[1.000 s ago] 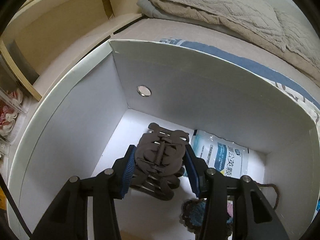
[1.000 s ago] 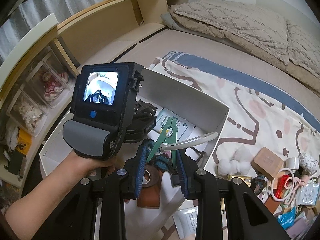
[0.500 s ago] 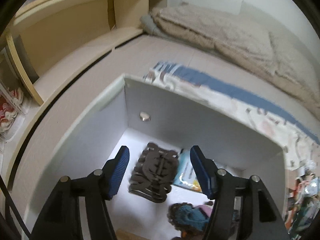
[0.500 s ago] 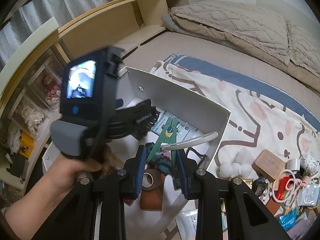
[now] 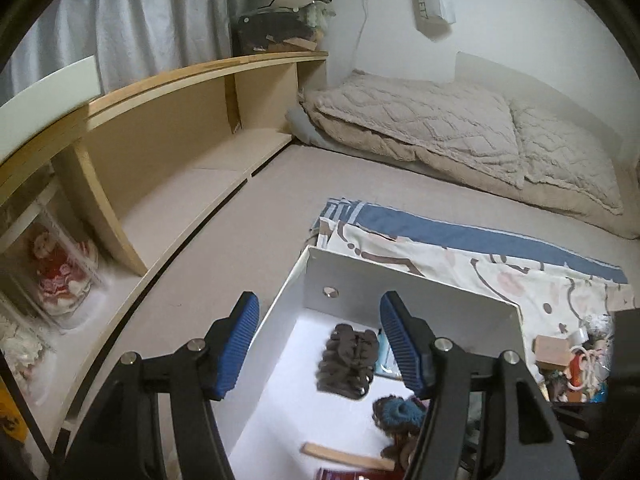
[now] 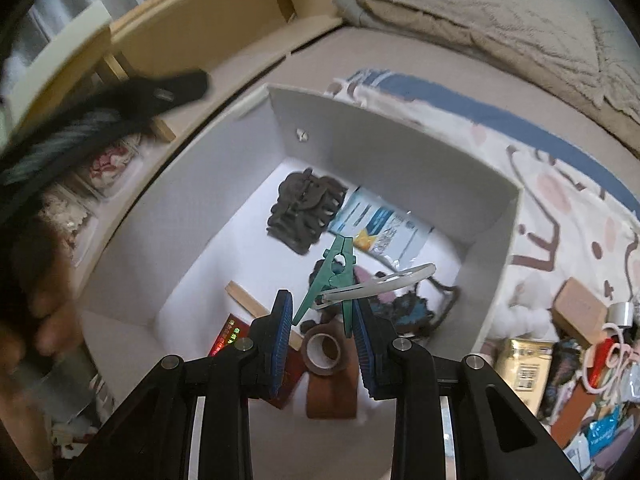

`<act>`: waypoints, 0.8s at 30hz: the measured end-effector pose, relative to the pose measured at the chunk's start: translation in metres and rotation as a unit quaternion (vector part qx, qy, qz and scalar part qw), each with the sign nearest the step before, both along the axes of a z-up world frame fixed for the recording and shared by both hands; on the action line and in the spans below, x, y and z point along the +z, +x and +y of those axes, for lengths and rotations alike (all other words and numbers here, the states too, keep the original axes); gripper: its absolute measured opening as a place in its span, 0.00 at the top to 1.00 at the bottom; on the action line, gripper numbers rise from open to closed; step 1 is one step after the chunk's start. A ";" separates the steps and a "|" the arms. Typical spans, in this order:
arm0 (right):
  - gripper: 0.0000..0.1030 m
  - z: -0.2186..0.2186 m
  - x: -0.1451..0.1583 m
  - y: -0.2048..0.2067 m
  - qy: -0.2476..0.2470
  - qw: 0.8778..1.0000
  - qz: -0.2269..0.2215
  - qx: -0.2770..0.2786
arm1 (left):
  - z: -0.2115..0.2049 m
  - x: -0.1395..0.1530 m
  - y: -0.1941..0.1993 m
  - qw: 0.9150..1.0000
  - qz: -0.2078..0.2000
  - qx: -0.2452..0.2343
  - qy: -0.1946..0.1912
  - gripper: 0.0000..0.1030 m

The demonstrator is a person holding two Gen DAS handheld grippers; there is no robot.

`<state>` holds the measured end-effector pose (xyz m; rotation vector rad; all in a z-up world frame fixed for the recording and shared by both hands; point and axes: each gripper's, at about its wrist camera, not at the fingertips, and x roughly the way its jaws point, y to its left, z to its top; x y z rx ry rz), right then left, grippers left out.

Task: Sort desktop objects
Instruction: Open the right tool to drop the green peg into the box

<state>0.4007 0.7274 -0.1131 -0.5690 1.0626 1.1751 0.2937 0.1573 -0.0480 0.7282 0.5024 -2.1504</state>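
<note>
Green plastic clothespin (image 6: 334, 276), white loop clipped in it, clamped between right gripper (image 6: 322, 334) pads, above white box (image 6: 384, 140) interior. Step: drop-off; next needs lowering, pads parting. Dark hair claw (image 5: 348, 360) lies at box far end; left gripper (image 5: 320, 344) spread apart, empty, above box, angled down.

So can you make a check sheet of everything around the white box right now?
Surface: patterned sheet on a bed.
Job's things: white box holds brown hair claw, blue packet, tape roll.
Clutter: small items heaped right of box.
Tongs: left tongs open, empty, above box; right tongs shut on green clip with a white strip.
Cables: nothing seen.
Surroundings: wooden shelf, beige blanket.
</note>
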 end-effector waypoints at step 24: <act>0.36 0.014 -0.023 0.023 -0.028 0.994 -0.007 -0.106 | -0.007 -0.005 0.045 1.000 0.014 -0.002 0.013 0.39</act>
